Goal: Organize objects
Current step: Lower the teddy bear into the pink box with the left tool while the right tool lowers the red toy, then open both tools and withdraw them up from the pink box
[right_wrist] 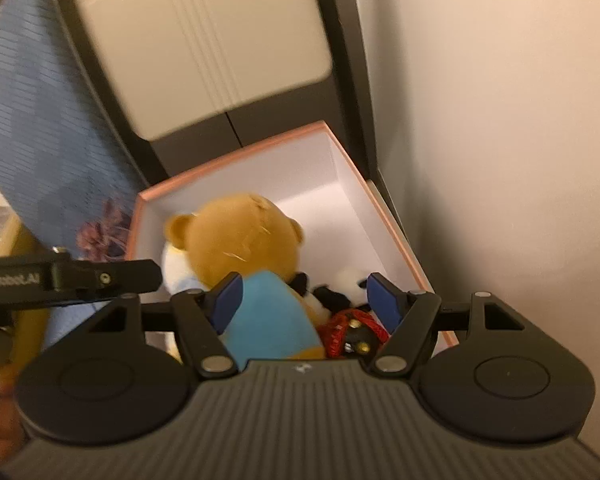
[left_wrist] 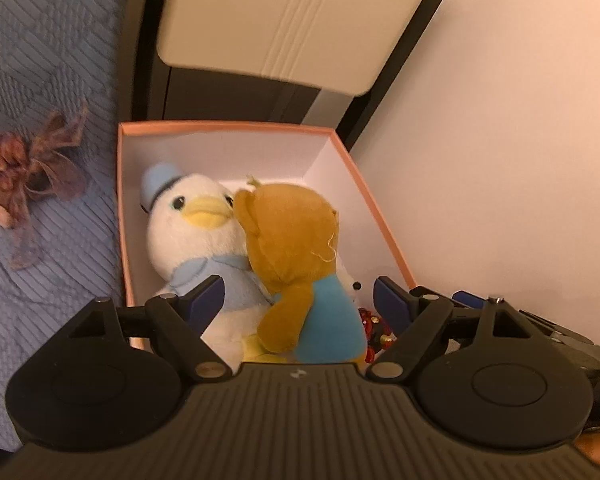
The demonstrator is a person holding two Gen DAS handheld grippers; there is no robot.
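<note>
The bear (left_wrist: pixel 296 252) and duck (left_wrist: pixel 196 232) sit in the box (left_wrist: pixel 384 224). Both tongs, left (left_wrist: pixel 298 300) and right (right_wrist: pixel 302 300), hang wide apart above them, holding nothing. I think the next toy is the doll (left_wrist: pixel 24 176) on the bed (left_wrist: pixel 44 60): reach over and pinch it gently.

Warm, dim indoor light tints both views yellowish. The right wrist view is motion-blurred throughout; the left is sharper centrally. Fisheye distortion bends edges, with dark corners.
</note>
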